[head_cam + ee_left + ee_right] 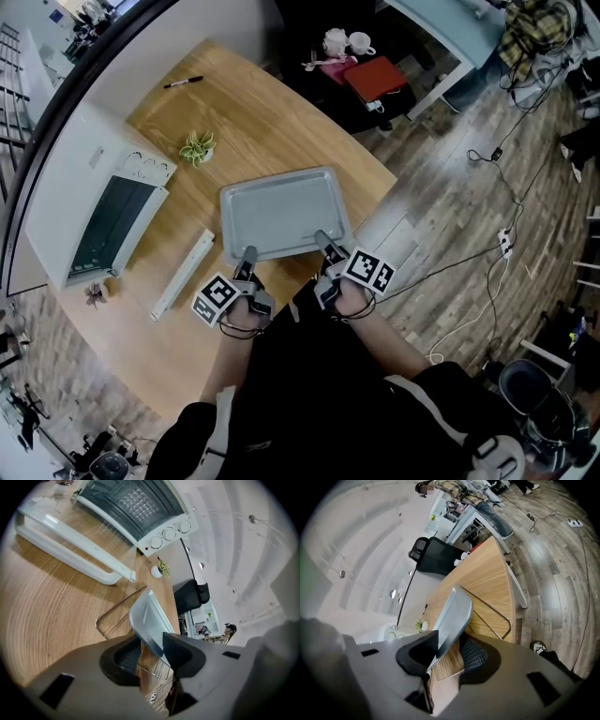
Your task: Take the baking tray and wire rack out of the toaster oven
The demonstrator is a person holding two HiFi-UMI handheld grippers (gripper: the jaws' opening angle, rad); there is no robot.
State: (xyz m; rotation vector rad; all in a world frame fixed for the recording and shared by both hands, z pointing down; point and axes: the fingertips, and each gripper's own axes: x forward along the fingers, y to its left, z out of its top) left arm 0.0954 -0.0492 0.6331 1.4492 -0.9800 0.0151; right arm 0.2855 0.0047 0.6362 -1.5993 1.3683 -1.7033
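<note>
Grey sheet metal, matt, rectangular, with rounded corners and a raised rolled rim: the baking tray (281, 211). It is out of the toaster oven, over the middle of the table (281, 117), a pale wood-grain top with a curved edge.

Wire rack (115, 613): thin bright rod bent to rounded corners. It shows just under the tray's near edge and sticks out past it on both sides. A patch of fine cross-bars shows below the rim. I cannot tell whether the tray sits flat on it.

Left gripper (152, 657): grey moulded plastic with black ribbed pads (123, 657), at the tray's near left corner. Its fingers stand apart. The rim lies between them against one finger, and a strip of bare wood shows between the tray and the other pad.

Right gripper (446, 654): same build, at the tray's near right corner. Its fingers are likewise apart, the rim against one and a gap at the ribbed pad (474, 654) opposite. Each gripper carries a white cube (216, 298) printed with black square markers.

Toaster oven (103, 216): white boxy shell, dark cavity and round dials (168, 534), left of the tray. Its door (183, 274), a clear pane in a white frame, is folded down towards the tray.

Potted plant (198, 147): small, with spiky green-and-white leaves, just beyond the tray's far left corner.

Pen (183, 82): black and slim, well beyond the tray on the same side.
</note>
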